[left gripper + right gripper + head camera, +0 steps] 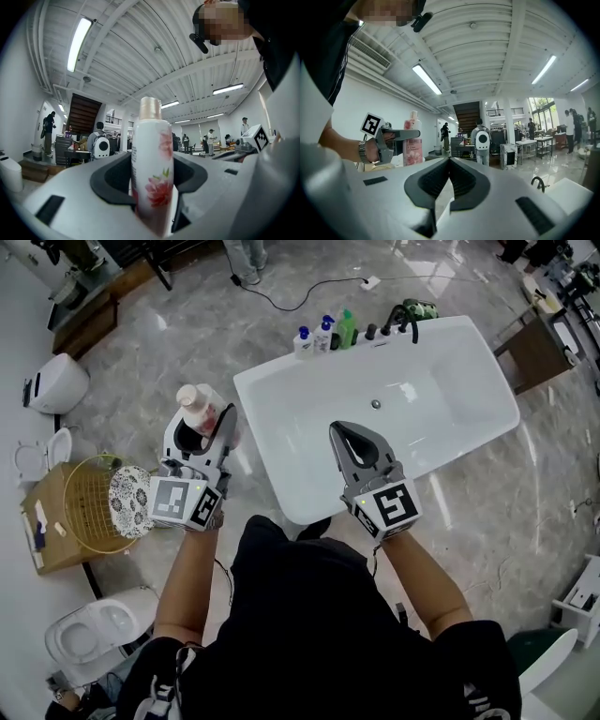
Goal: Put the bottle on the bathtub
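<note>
The left gripper is clamped on the floral bottle, upright just left of the bathtub, likely so it can be stood on the rim. The right gripper, fingers together and empty, hangs over the near edge

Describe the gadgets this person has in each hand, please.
Each hand carries a light grey claw: left claw, right claw. Both have black pads inside and a white cube printed with black square markers. The person wears a black short-sleeved shirt and a wristwatch.
</note>
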{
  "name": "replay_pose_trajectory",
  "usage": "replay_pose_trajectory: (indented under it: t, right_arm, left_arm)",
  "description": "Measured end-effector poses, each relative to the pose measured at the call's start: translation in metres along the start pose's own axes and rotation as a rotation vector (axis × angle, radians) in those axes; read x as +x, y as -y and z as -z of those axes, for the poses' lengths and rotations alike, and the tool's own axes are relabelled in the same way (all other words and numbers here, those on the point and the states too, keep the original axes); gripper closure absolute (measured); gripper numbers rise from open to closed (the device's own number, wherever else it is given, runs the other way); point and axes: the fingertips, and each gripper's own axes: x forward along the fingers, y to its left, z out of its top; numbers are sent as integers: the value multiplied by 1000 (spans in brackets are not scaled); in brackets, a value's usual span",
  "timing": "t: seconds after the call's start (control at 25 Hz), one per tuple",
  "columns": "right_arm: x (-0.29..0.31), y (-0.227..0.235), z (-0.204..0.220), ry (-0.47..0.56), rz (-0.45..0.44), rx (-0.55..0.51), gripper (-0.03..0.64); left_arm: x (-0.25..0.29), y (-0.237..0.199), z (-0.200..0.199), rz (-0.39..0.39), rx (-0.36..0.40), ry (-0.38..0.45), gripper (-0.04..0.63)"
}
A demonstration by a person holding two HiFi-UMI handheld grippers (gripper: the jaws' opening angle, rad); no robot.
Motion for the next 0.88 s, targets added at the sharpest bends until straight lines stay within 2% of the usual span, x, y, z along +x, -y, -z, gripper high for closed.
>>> replay_pose_trajectory:
  t: [0.16, 0.32, 0.6, 0.72, 0.88]
  right_arm:
    - [34, 12, 10, -34, -20, 9, 604]
    - [86, 21, 24, -61, -8, 33, 604]
    - [180, 53, 63, -60, 46, 75, 604]
    - [225, 80, 91, -69, 78, 85, 604]
    - [284, 115, 134, -64, 88, 92, 604]
  left_arm:
    - [37, -23, 7, 4, 15, 3, 362]
    - [80, -62, 32, 21, 18, 17, 362]
    - [165, -112, 100, 72, 62, 11, 362]
    - [209, -137, 138, 103, 50, 16, 362]
    - [257, -170, 199, 106, 28, 14, 362]
